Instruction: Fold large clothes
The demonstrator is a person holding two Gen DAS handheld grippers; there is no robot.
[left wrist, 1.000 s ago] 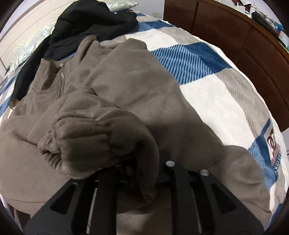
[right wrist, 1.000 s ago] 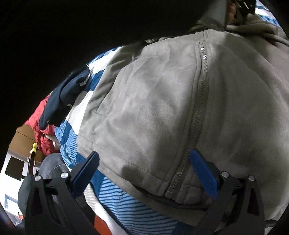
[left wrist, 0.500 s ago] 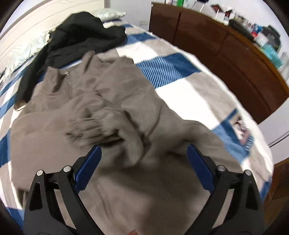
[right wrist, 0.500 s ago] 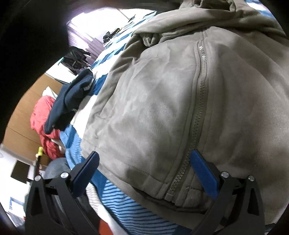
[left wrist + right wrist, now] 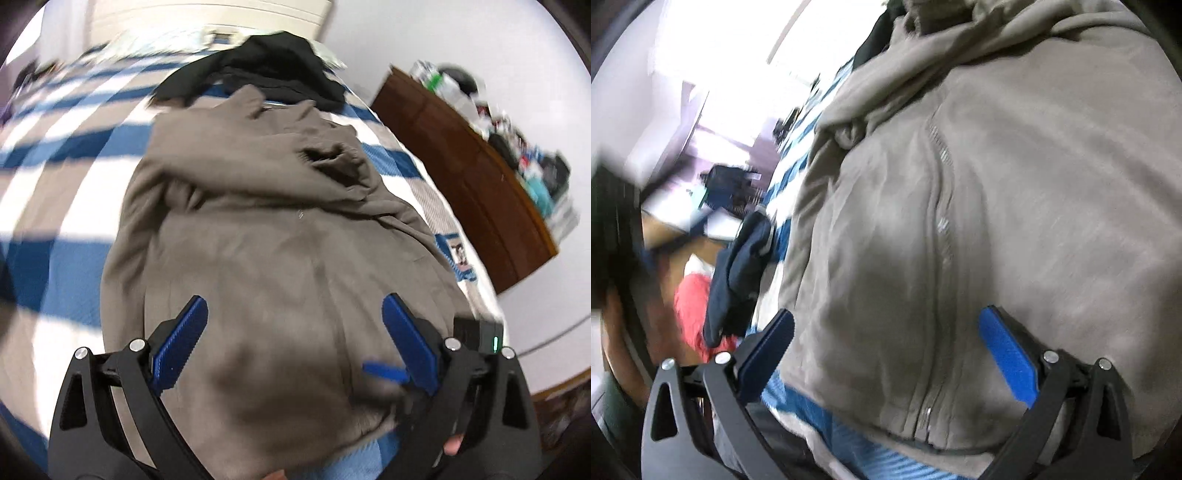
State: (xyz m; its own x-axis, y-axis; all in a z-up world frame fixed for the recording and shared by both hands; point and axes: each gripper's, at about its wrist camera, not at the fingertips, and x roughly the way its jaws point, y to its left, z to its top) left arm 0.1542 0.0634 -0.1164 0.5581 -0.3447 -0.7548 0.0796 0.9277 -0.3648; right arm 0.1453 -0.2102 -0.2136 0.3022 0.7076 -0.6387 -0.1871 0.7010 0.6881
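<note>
Left claw (image 5: pixel 293 332) wide, empty, right claw (image 5: pixel 886 347) wide, empty, jacket (image 5: pixel 280 229) lengthwise, collar far.

**Legible text: none**

Bedspread (image 5: pixel 406 158): one printed patch (image 5: pixel 458 254) near the right edge, dark marks on a pale ground, too blurred to read. Dresser (image 5: pixel 461 177): packaging on top, labels smeared and illegible. Jacket (image 5: pixel 997 221): no readable label or brand in either view.
</note>
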